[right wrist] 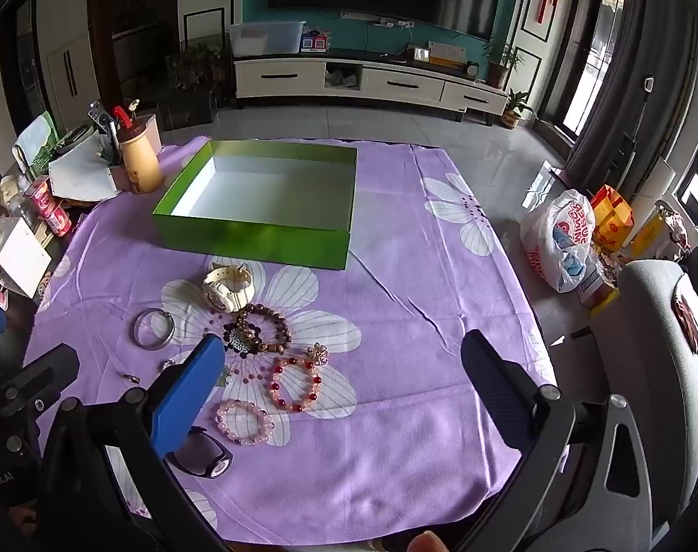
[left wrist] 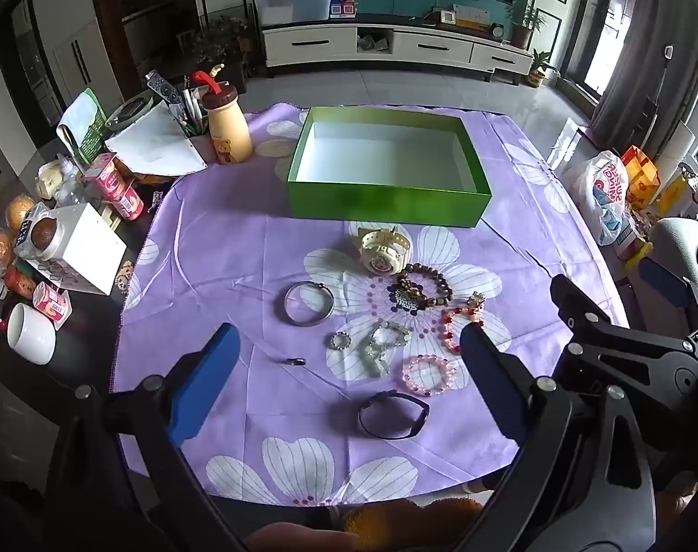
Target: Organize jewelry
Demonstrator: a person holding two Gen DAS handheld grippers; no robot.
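I see both grippers, left gripper (left wrist: 346, 354) & right gripper (right wrist: 344, 359), jaws spread wide, holding nothing. Jewelry, e.g. pink bracelet (left wrist: 428, 375), lies mid-frame on worktop, below green box (left wrist: 388, 198).

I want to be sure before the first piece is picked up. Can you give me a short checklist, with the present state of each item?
1. Green box open, nothing inside: ok.
2. Left gripper open and holding nothing: ok.
3. Right gripper open and holding nothing: ok.
4. Pink bracelet lies apart from the red bracelet: ok.
5. Brown bracelet free to lift alone: not ok, a dark beaded piece lies partly within it.
6. Small ring easy to grip flat on the cloth: cannot tell.
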